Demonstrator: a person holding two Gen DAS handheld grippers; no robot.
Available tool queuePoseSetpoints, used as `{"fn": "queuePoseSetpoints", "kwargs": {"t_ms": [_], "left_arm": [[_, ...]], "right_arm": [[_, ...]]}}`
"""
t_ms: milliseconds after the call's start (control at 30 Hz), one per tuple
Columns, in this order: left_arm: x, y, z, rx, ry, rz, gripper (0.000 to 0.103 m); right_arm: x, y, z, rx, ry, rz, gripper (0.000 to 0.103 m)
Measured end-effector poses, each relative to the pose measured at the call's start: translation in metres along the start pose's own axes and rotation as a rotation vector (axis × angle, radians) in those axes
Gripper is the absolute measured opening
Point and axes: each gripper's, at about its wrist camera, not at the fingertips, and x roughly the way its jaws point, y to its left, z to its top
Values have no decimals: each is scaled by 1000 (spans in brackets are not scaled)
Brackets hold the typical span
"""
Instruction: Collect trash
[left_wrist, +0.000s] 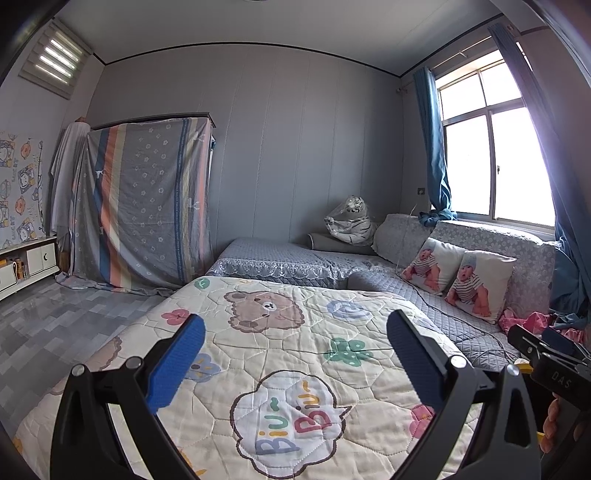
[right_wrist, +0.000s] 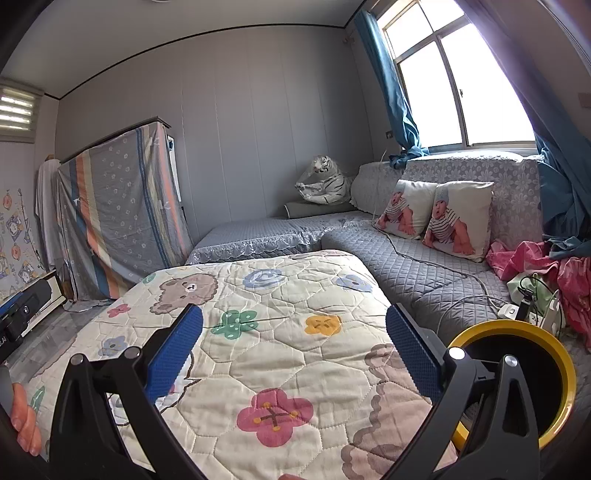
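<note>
Right wrist view: both grippers spread wide, holding nothing, above the quilt (right_wrist: 280, 325).
R gripper (right_wrist: 293, 343) & L gripper (left_wrist: 295, 354) empty; yellow-rimmed bin (right_wrist: 554, 354) just right on grey sofa. No trash visible yet; prob light, soft — pinch mid-body.

Left gripper (left_wrist: 295, 354) and right gripper (right_wrist: 294, 349): jaws spread wide, empty, held level side by side.
</note>
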Motion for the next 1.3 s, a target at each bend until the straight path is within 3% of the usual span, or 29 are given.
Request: {"fn": "queuePoseSetpoints", "kwargs": {"t_ms": [1300], "left_arm": [[8, -6, -3, 26, 18, -15, 95]], "right_arm": [[5, -1, -1, 11, 11, -14, 95]]}}
